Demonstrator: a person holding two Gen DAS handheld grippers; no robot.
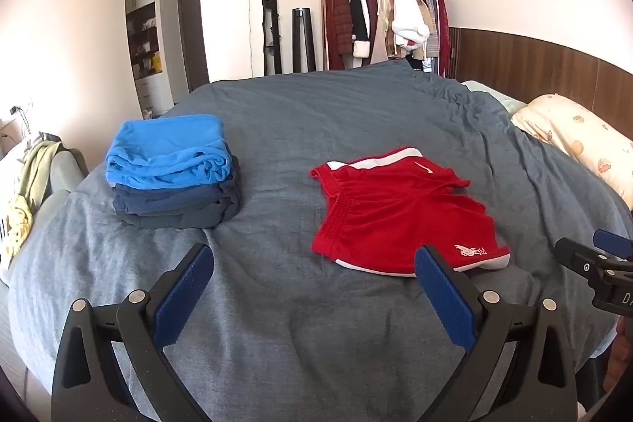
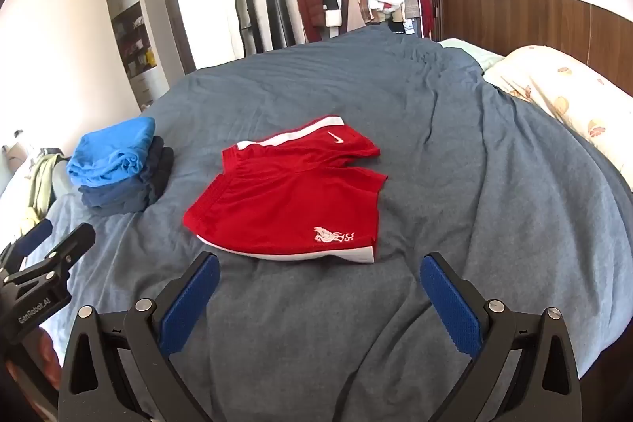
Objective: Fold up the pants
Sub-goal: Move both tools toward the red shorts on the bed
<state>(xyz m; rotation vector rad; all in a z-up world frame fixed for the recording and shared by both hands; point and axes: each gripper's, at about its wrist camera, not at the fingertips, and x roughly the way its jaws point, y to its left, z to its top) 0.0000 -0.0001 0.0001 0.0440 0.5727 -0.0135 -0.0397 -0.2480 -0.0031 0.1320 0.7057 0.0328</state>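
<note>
Red shorts [image 1: 399, 212] with white trim lie spread flat on the grey-blue bed cover [image 1: 296, 323], waistband to the left, legs to the right. They also show in the right wrist view [image 2: 289, 200]. My left gripper [image 1: 314, 263] is open and empty, hovering over the cover just in front of the shorts. My right gripper [image 2: 320, 271] is open and empty, in front of the shorts' near hem. The right gripper also shows at the left wrist view's right edge [image 1: 597, 256]; the left gripper shows at the right wrist view's left edge [image 2: 47, 244].
A stack of folded clothes [image 1: 174, 173], bright blue on top of dark blue, sits on the bed left of the shorts [image 2: 118, 169]. A patterned pillow [image 1: 581, 141] lies at the right. A clothes rack [image 1: 387, 18] stands behind the bed.
</note>
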